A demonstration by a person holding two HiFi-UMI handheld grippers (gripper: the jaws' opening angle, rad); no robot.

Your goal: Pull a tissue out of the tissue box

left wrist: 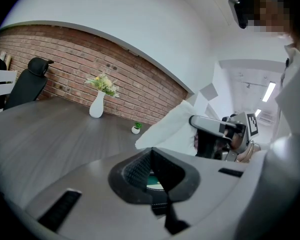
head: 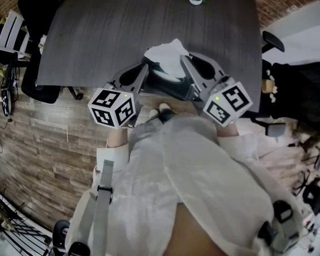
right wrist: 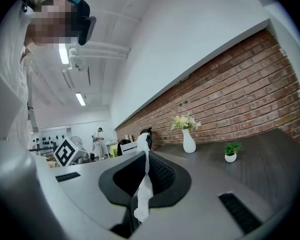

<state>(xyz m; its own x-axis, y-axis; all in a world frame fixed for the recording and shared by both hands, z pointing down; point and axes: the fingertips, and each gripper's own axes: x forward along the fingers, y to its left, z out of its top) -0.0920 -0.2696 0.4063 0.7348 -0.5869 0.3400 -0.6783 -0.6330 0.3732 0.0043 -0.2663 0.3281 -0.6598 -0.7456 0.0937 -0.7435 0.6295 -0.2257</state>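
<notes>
Left of the box (head: 169, 85), your left gripper (left wrist: 151, 159) is clenched with nothing clearly between its jaws. Its tip sits at the box's left end, and teal shows just behind it (I can't tell whether it presses on the box or only hovers there). If it isn't bearing down, the box looks light enough to rise with the pull instead of giving up a sheet. The box itself sits at the near edge of the table (head: 122, 31), so a drag toward you could tip it off.

Above the box, the tissue (head: 168, 55) stands up in a loose white plume, partly out.

Right of the box, your right gripper (right wrist: 146, 156) is pinching a thin twisted strip of that tissue. That narrow bite is the weak point: a jerk or a sideways haul could tear the strip off or let it slip free. A slow pull straight up from the box looks safest.
</notes>
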